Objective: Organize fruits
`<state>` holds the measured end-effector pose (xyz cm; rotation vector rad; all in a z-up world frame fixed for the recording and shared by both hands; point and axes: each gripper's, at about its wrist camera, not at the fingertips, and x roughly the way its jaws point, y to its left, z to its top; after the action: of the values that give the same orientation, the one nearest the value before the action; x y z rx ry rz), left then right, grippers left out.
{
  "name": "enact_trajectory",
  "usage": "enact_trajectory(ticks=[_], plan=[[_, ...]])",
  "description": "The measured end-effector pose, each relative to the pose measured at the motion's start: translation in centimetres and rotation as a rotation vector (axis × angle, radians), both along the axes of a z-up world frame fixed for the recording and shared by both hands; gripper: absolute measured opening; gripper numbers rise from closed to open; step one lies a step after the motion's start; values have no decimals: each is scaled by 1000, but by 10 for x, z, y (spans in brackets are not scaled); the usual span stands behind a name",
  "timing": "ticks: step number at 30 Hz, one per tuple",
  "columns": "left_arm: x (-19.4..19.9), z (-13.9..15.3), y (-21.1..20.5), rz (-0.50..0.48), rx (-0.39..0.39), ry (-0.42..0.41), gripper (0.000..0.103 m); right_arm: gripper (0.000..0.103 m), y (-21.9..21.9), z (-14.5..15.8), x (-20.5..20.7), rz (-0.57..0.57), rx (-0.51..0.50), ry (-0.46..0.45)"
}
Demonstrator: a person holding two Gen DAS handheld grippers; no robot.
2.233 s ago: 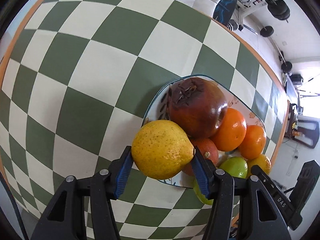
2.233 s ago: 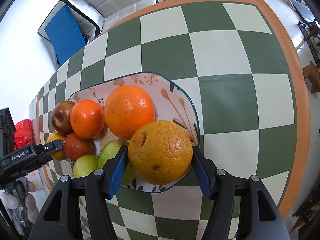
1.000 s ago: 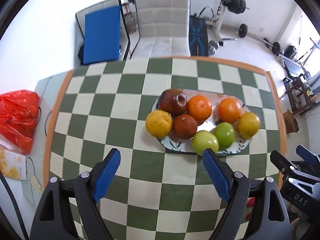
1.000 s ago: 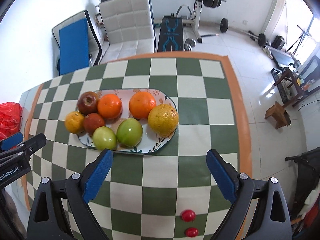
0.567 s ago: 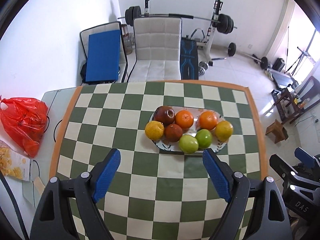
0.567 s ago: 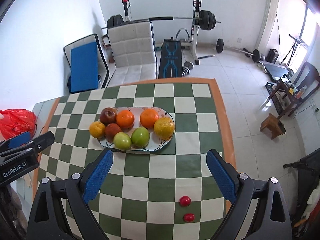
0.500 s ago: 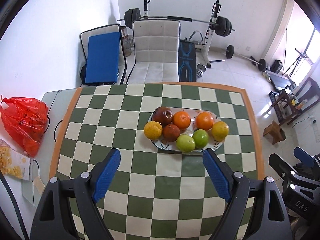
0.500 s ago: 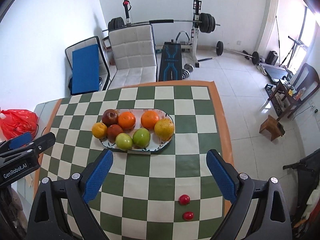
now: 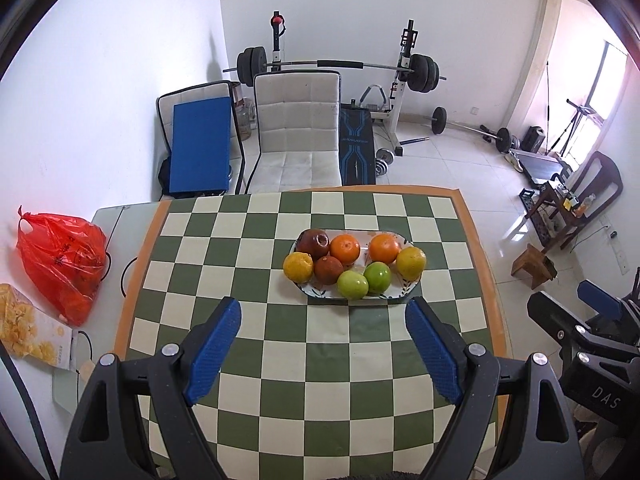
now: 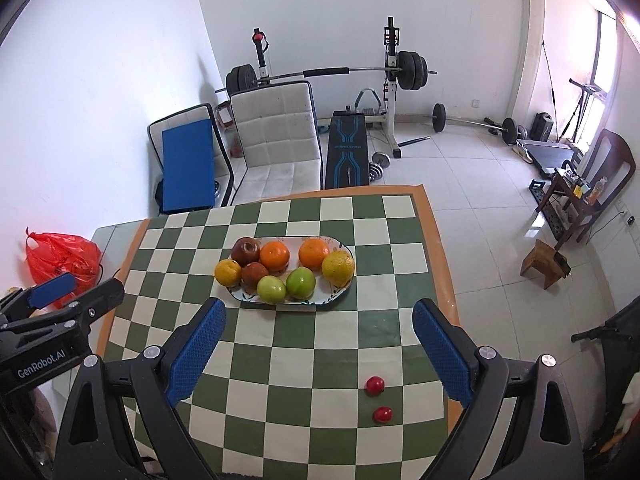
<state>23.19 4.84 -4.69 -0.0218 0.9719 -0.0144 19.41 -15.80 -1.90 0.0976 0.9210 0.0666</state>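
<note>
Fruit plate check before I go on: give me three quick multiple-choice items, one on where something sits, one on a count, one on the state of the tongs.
1. Where do the two small red fruits lie?
A. on the plate
B. on the checkered tablecloth, near the front right corner
C. on the white chair

2. How many green apples are on the plate?
A. none
B. two
C. four

3. In what state are both tongs?
A. open and empty
B. each shut on an orange
C. left shut, right open

Answers:
1 B: both lie on the cloth, apart from the plate.
2 B: two green apples sit side by side along the front rim.
3 A: left tongs and right tongs stand wide with nothing between.
</note>
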Motion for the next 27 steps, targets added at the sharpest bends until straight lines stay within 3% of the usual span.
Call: enact_trajectory(ticks=[11, 13, 14, 18, 23, 26, 27], plan=[[-17, 5, -1, 13, -3, -15, 84, 97, -4, 3, -11, -7, 14, -4], [-18, 4, 0, 18, -5, -12, 90, 97, -4, 2, -10, -4, 23, -3], [-17, 2, 0, 17, -6, -7, 102, 97, -5, 0, -10, -5, 26, -4], [-12, -8, -3, 14, -5, 16, 103, 102, -13, -11, -4, -11, 51, 24], [2, -36, -17, -1, 36, 61, 103, 102, -47, -73, 10, -63, 88, 167], [14, -67, -33, -25, 79, 115, 103, 99, -72, -134, 11, -112, 81, 284], [19, -79, -39, -36, 95, 141, 103, 93, -81, -160, 10, -126, 90, 333]])
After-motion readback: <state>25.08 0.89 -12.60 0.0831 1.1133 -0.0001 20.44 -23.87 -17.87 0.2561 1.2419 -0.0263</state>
